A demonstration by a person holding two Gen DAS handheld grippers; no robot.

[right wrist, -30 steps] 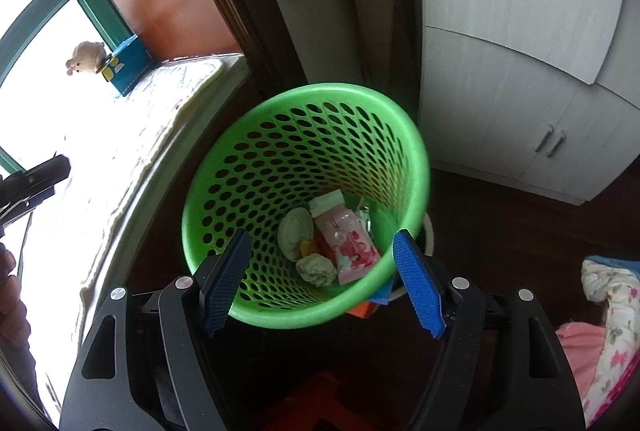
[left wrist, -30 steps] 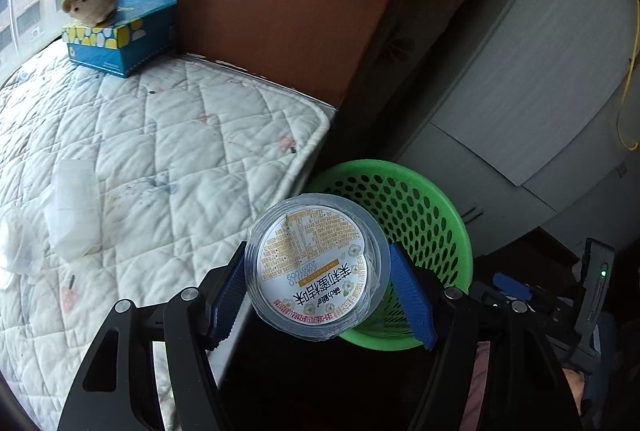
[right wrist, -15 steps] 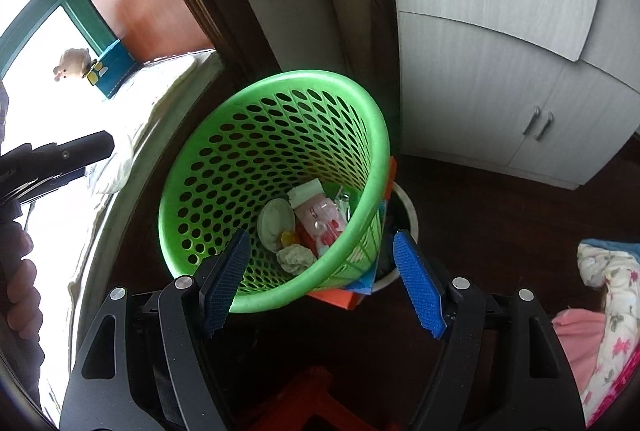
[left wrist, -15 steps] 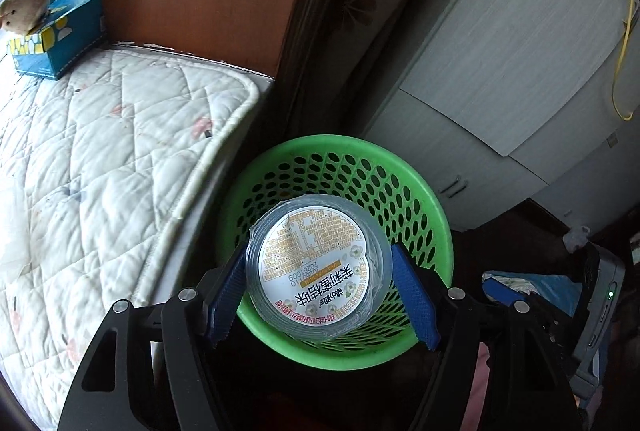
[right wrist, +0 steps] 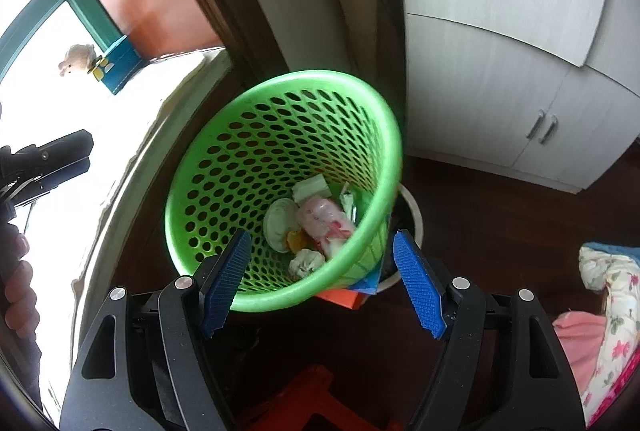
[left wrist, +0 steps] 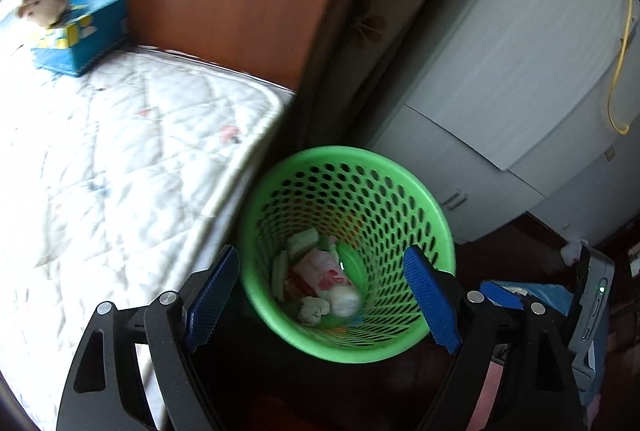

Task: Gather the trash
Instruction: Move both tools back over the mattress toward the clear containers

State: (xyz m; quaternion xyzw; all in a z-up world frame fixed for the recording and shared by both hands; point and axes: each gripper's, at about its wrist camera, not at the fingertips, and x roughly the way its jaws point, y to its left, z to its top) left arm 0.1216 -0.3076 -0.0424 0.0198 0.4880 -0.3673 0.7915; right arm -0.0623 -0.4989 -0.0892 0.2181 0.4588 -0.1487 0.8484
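No text, label or brand is legible on anything in either view

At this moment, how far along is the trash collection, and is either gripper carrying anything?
Done: several wrappers and a crumpled tissue lie at the bottom of the green basket. In hand: nothing. The left gripper has just been opening, nothing is between its pads, and it points into the basket. The right gripper is open and empty too. Left: no loose trash shows on the mattress in these views.
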